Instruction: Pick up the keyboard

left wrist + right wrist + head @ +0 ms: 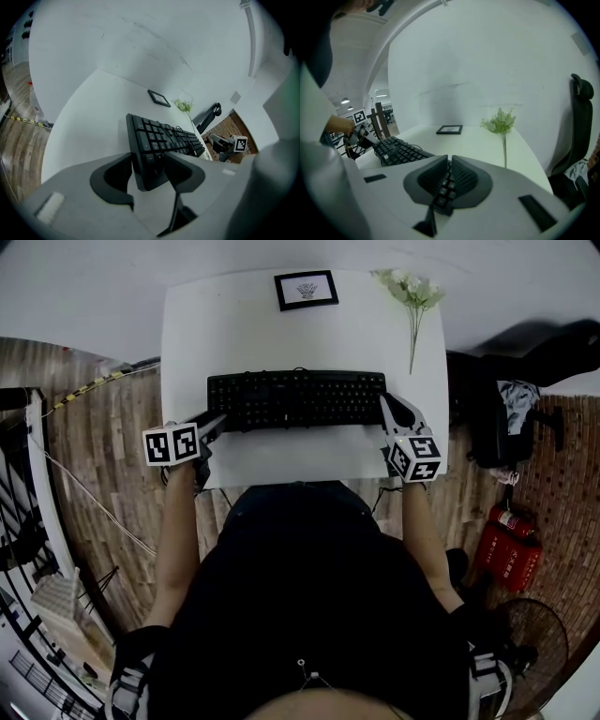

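A black keyboard (295,399) lies across the white table (244,324). My left gripper (217,421) is at its left end. In the left gripper view the jaws (149,171) straddle that end of the keyboard (159,140), one pad against its side edge and the other on the keys, and the end looks slightly raised. My right gripper (386,407) is at the keyboard's right end. In the right gripper view its jaws (449,176) are together, with a few keys showing just below them. The rest of the keyboard (398,152) stretches off to the left.
A small framed picture (306,290) stands at the table's far edge and a sprig of pale flowers (412,296) at its far right. A dark chair (581,122) with clothes is to the right, and red fire extinguishers (511,540) are on the wooden floor.
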Demonstrator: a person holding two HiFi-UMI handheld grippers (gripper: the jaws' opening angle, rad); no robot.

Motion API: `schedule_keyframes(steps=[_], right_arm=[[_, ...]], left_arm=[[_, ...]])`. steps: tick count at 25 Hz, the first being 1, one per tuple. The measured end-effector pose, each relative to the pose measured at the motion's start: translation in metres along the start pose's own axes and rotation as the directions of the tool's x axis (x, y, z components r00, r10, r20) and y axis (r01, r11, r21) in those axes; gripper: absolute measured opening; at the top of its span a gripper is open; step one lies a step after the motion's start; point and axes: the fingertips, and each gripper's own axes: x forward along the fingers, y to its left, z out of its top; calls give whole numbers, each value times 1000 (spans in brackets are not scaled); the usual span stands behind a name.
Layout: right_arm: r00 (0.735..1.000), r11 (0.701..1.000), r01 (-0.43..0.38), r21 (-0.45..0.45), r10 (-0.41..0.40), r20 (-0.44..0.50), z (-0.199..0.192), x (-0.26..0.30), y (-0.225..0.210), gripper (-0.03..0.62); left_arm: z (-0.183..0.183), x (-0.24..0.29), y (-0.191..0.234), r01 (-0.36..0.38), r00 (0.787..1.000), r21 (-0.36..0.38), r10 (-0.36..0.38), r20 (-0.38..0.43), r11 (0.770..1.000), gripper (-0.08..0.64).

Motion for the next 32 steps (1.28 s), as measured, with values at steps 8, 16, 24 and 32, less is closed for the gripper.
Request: schedule_keyframes(steps=[8, 16, 24, 32], right_arm=[[958, 958, -12, 287, 93, -270, -68, 7, -41, 170], [941, 817, 35, 576, 167, -295, -99, 9, -63, 209], [925, 772, 30, 634, 218, -310, -101, 11, -60, 204], [930, 767, 24, 642, 219, -296, -92, 16, -57, 199]], left_arm=[[-2, 7, -10, 9, 1000, 10, -9, -17, 1000, 221], [-7, 20, -24, 19, 999, 14, -18, -36, 1000, 216], [1, 19, -24, 9, 1000, 8, -9, -23, 1000, 215], [14, 12, -21, 8, 1000, -27, -7, 22, 1000, 213]])
